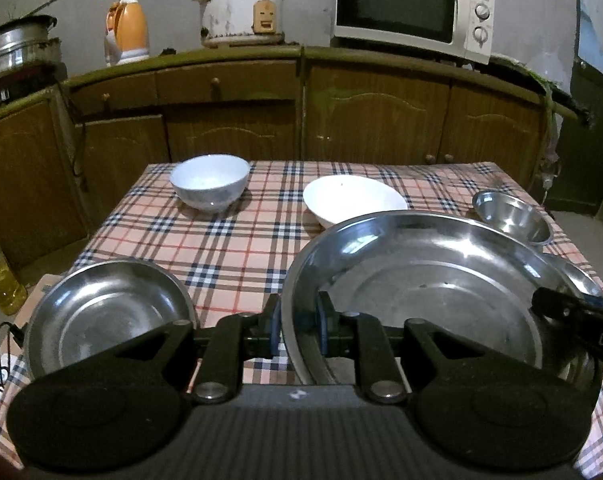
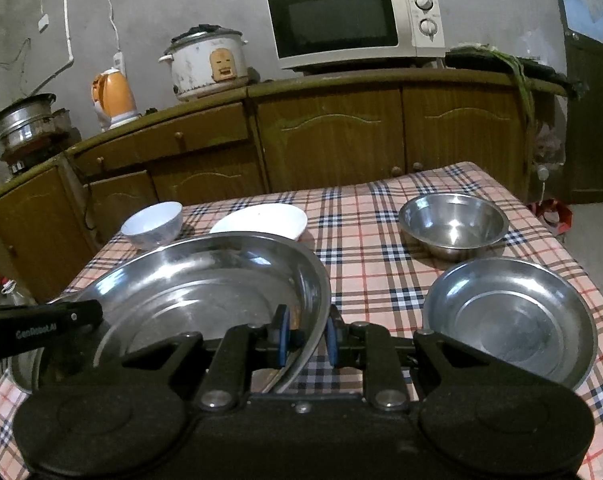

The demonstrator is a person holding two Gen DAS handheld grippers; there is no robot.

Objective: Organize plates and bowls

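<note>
Steel plate (image 1: pixel 441 280) between both claws

You can read "GenRobot.AI" in pale letters along the black arm of the left gripper (image 2: pixel 41 330), just left of the large steel plate (image 2: pixel 205 292). On the right gripper (image 1: pixel 573 312), at that plate's right rim, only "DA" shows. The microwave's (image 2: pixel 355 22) brand is too small to read.

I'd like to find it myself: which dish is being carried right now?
Start at the checked tablecloth. Over its near edge is the big steel plate, gripped on opposite rims by the left hand-held gripper and the right hand-held gripper. It is the largest dish and is tilted; the others sit flat.
</note>
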